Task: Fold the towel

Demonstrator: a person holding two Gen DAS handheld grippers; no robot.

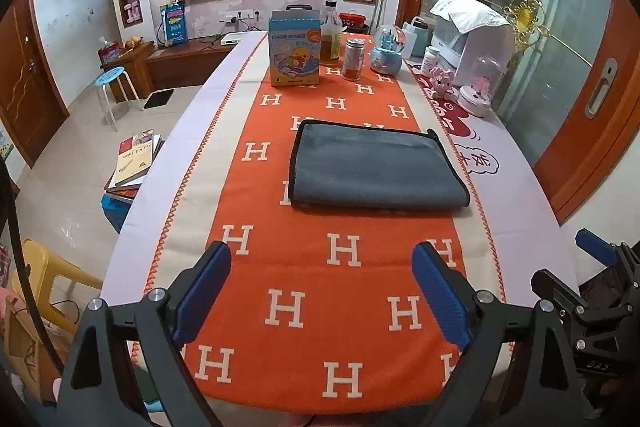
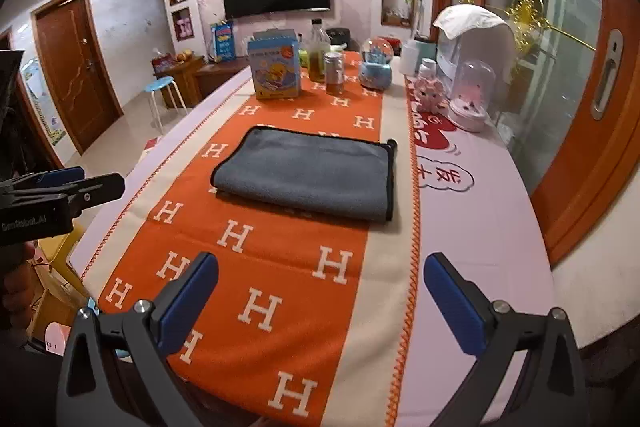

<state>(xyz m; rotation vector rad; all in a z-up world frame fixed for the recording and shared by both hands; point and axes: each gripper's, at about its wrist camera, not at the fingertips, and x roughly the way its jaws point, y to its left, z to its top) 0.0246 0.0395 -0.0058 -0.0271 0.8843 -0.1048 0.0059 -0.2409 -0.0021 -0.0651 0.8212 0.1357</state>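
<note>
A grey towel (image 1: 376,167) with black edging lies folded in a flat rectangle on the orange H-patterned runner (image 1: 304,307); it also shows in the right wrist view (image 2: 308,175). My left gripper (image 1: 322,287) is open and empty, held above the runner, well short of the towel's near edge. My right gripper (image 2: 320,295) is open and empty, also short of the towel and a little to its right. The right gripper shows at the right edge of the left wrist view (image 1: 592,291), and the left gripper at the left edge of the right wrist view (image 2: 60,195).
At the table's far end stand a duck-printed box (image 1: 295,49), a bottle (image 1: 330,33), a jar (image 1: 354,59) and a snow globe (image 1: 387,49). A white appliance (image 1: 464,35) and pink ornaments (image 1: 478,87) line the right side. Stools and books (image 1: 136,159) sit left of the table.
</note>
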